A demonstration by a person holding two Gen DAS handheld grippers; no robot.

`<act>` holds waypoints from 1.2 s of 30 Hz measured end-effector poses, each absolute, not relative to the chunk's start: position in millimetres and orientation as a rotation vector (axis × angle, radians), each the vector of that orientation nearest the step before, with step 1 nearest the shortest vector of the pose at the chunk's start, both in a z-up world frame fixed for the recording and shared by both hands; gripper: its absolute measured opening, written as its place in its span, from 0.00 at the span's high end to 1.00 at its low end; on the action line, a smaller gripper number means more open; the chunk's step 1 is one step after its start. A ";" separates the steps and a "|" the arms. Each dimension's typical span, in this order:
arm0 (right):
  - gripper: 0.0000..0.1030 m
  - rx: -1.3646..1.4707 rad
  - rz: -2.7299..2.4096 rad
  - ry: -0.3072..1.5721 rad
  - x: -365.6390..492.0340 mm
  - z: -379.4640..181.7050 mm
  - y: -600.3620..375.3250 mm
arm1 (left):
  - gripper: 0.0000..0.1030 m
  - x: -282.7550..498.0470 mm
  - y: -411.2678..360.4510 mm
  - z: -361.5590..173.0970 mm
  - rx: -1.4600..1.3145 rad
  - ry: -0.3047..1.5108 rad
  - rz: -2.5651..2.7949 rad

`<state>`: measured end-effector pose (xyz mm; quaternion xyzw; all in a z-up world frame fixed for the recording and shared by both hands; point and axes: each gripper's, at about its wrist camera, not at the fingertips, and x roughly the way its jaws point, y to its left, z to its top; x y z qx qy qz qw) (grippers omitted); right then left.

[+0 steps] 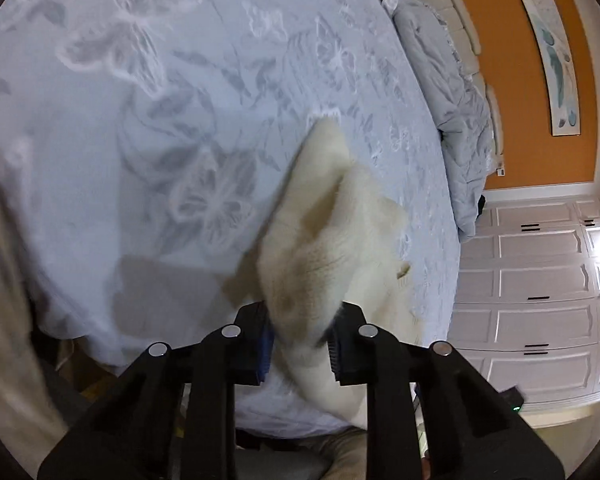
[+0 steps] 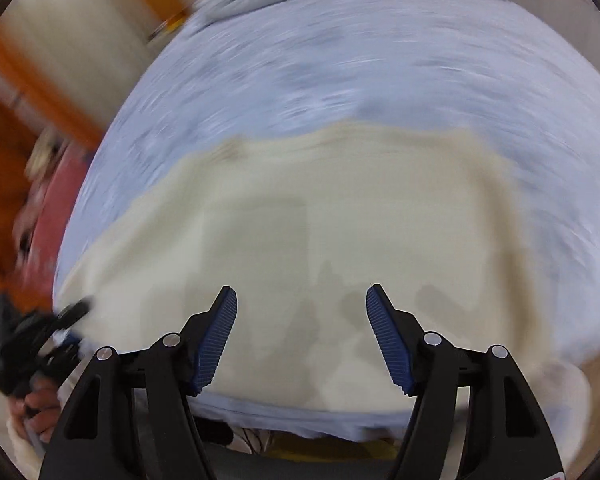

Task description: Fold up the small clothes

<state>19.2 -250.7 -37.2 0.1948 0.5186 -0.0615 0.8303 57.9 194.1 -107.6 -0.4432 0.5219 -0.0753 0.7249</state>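
- One cream knitted garment (image 1: 332, 248) lies on the bed (image 1: 140, 140), spread flat over the near part of the pale blue cover in the right wrist view (image 2: 320, 240).
- The left tongs (image 1: 300, 344) are clamped on a bunched fold of that garment; the cloth fills the gap between the two blue pads and rises from them in a peaked ridge above the cover.
- The right tongs (image 2: 302, 340) stand open over the garment's near edge, with nothing between the two ribbed blue pads (image 2: 216, 344); the cloth lies below them, and whether the tips touch it cannot be told.
- The right wrist view is smeared by motion, so fine detail of the garment there is lost.
- At the lower left of that view a hand (image 2: 36, 404) holds the black body of the other tool, at the garment's left corner.
- The bed cover carries a white butterfly-and-leaf print; at least two butterflies can be counted in the left wrist view.
- One crumpled grey-blue quilt (image 1: 452, 120) lies along the far end of the bed, against a cream padded headboard (image 1: 456, 12).
- One framed picture (image 1: 548, 56) hangs on the orange wall; a bank of white panelled cupboards (image 1: 540, 288) stands beside it.
- No brand, label or writing can be read anywhere.
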 end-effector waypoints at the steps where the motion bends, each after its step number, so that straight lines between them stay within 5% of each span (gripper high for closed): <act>1: 0.36 0.430 -0.175 1.095 8.2 -37.8 -268.8 | 0.80 52.0 195.4 -110.1 -0.947 1.160 -0.129; 3: 0.35 0.444 -0.270 1.135 -7.1 -52.3 -302.5 | 0.89 39.1 196.0 -130.2 -0.835 1.215 0.030; 8: 0.40 0.478 -0.397 1.301 -19.9 -104.5 -343.6 | 0.85 33.5 195.2 -135.2 -0.816 1.202 0.068; 10: 0.35 0.484 -0.389 1.252 -17.2 -90.0 -334.5 | 0.57 34.5 189.7 -117.3 -0.767 1.144 0.048; 11: 0.35 0.482 -0.341 1.223 -9.5 -79.3 -322.3 | 0.25 33.9 186.6 -109.9 -0.744 1.125 0.052; 12: 0.35 0.480 -0.285 1.205 -1.0 -71.2 -308.3 | 0.12 32.3 187.0 -107.6 -0.739 1.109 0.066; 20: 0.35 0.298 0.224 1.213 133.2 -46.6 -110.4 | 0.12 39.5 174.8 -115.5 -0.702 1.131 0.057; 27: 0.30 0.152 0.176 1.369 217.8 -110.0 -12.8 | 0.12 36.4 186.7 -119.1 -0.664 1.121 0.045; 29: 0.43 0.100 0.141 1.370 222.3 -126.3 -5.6 | 0.12 36.5 189.7 -119.2 -0.678 1.110 0.028; 31: 0.85 0.063 0.134 1.330 226.3 -116.8 3.0 | 0.12 37.9 192.3 -121.0 -0.699 1.110 0.008; 36: 0.89 0.156 0.280 1.299 229.3 -90.8 14.4 | 0.12 41.7 191.2 -129.8 -0.768 1.126 -0.040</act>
